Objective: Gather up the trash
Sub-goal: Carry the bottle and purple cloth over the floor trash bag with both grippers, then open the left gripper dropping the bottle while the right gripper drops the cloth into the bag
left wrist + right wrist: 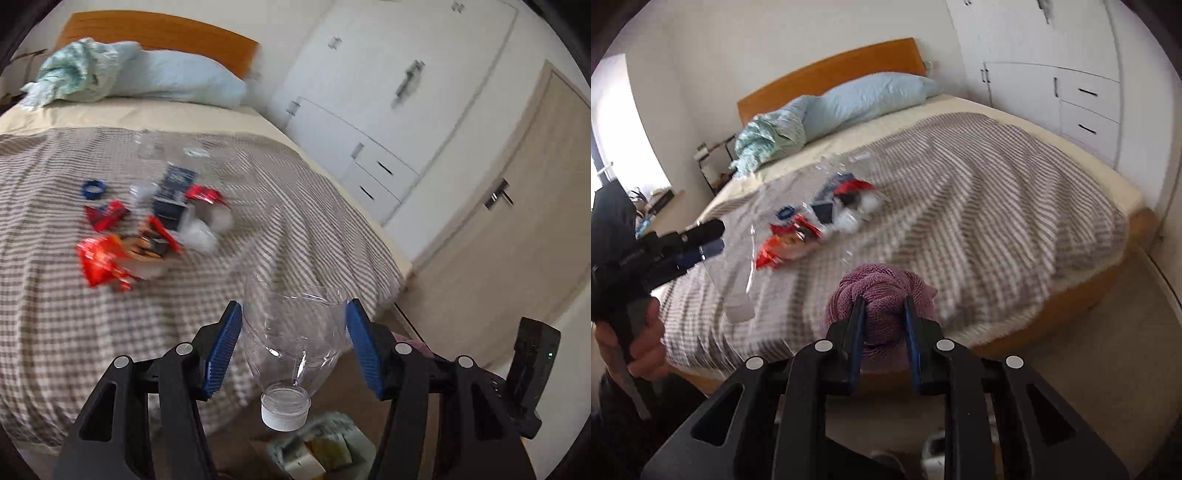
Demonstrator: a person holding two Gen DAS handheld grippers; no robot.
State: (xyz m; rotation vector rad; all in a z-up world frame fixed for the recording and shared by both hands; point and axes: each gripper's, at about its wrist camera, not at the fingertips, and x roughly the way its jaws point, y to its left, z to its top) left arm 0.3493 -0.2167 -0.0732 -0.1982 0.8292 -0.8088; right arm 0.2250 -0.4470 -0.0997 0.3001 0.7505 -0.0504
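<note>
No print on the blurred wrappers (107,258) can be read

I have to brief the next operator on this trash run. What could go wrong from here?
1. The clear plastic bottle in the left gripper is thin and crumpled; it may slip or buckle.
2. The right gripper holds a purple towel, perhaps not trash.
3. The wrappers on the checked blanket are loose and could scatter.
</note>
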